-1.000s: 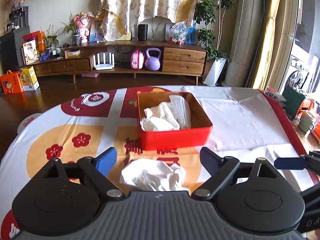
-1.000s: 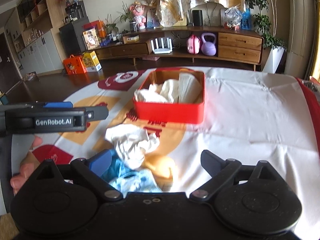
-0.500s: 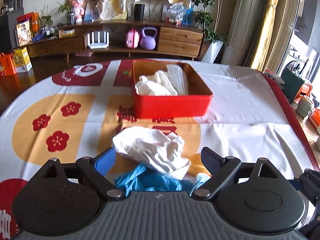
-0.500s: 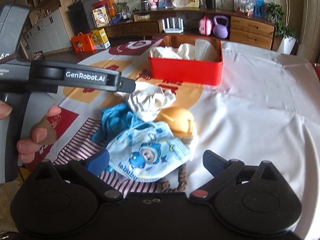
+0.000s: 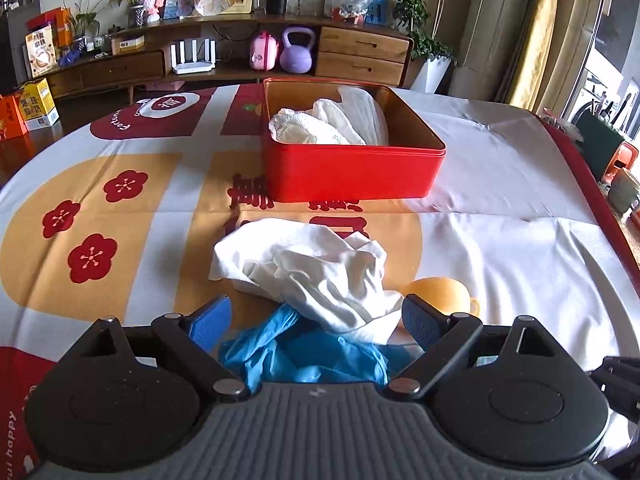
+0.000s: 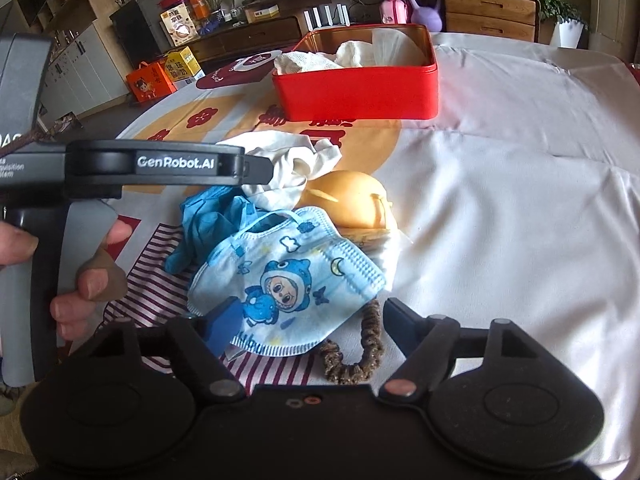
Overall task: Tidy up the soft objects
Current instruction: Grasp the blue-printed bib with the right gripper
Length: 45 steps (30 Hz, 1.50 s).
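I've got both grippers low over the pile of soft things on the patterned tablecloth (image 5: pixel 500 184); left gripper (image 5: pixel 316 318) has its jaws apart, straddling the crumpled white cloth (image 5: pixel 308 272) and the blue glove (image 5: pixel 304 354), pads not pressing either; right gripper (image 6: pixel 310 322) has just been closing its jaws but they stand apart, the kids' face mask (image 6: pixel 288 284) lying between them, left pad just at its lower edge, I can't tell if it touches; nothing held by either one.

Pile layout from the right wrist view: white cloth at the back, glove to its left, a yellow rounded soft item (image 6: pixel 352 200) beside the cloth and behind the mask, mask on top at the front, brown hair scrunchie (image 6: pixel 356 356) poking out below the mask, near my right finger.

Red tin (image 5: pixel 352 172) sits open beyond the pile, apart from it; white folded fabrics (image 5: pixel 332 124) already inside it.

My left hand (image 6: pixel 84 268) is wrapped round the left gripper's handle at the left edge of the right wrist view.
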### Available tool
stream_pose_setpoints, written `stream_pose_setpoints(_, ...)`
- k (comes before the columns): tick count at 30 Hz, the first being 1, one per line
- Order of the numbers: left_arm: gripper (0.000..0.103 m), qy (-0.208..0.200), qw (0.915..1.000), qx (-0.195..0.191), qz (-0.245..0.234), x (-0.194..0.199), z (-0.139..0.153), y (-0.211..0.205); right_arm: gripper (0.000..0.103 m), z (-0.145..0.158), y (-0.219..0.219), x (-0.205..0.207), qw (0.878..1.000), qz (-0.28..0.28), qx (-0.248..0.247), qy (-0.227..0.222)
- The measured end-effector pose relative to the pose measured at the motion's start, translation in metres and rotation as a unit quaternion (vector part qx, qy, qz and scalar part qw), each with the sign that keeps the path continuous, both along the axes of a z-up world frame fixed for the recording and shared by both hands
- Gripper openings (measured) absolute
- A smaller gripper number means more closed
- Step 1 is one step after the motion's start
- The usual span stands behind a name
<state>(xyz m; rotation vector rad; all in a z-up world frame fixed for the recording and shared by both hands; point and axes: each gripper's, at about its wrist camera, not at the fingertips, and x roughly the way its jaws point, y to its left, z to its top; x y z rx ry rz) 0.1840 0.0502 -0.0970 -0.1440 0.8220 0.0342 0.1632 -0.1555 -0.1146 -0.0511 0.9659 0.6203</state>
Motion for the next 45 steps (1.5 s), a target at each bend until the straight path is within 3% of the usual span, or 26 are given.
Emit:
stream_pose_setpoints(9, 0.093, 0.03, 0.9995, -0.006, 0.011, 0.035, -0.012, 0.005, 0.056, 0.0, -0.001, 0.003, 1.0, -0.003, 0.007, 0.009)
stream_pose_setpoints(16, 0.092, 0.029, 0.9996, 0.0, 0.003, 0.044, -0.018, 0.005, 0.041, 0.0, -0.001, 0.004, 1.0, -0.004, 0.007, 0.007)
stream_pose_setpoints(17, 0.09, 0.028, 0.9996, 0.005, 0.001, 0.045, -0.018, 0.003, 0.04, 0.0, -0.001, 0.003, 1.0, -0.004, 0.006, 0.007)
stream_pose_setpoints(25, 0.04, 0.027, 0.9993, 0.01, -0.024, 0.045, -0.016, -0.003, 0.022, 0.003, -0.005, 0.0, 1.0, -0.011, 0.006, 0.0)
stream_pose_setpoints(29, 0.028, 0.025, 0.9991, 0.019, -0.029, 0.042, -0.015, -0.003, 0.015, 0.007, -0.007, 0.0, 1.0, -0.012, 0.01, -0.004)
stream_pose_setpoints(30, 0.02, 0.025, 0.999, 0.022, -0.03, 0.041, -0.015, -0.003, 0.014, 0.008, -0.008, -0.001, 1.0, -0.012, 0.011, -0.006)
stream_pose_setpoints(36, 0.012, 0.017, 0.999, 0.023, -0.036, 0.035, -0.008, 0.0, 0.01, 0.015, -0.011, -0.005, 1.0, -0.013, 0.018, -0.015)
stream_pose_setpoints(45, 0.01, -0.006, 0.9997, 0.007, -0.022, 0.026, 0.014, 0.017, 0.004, 0.033, -0.018, -0.009, 0.998, -0.013, 0.052, -0.022)
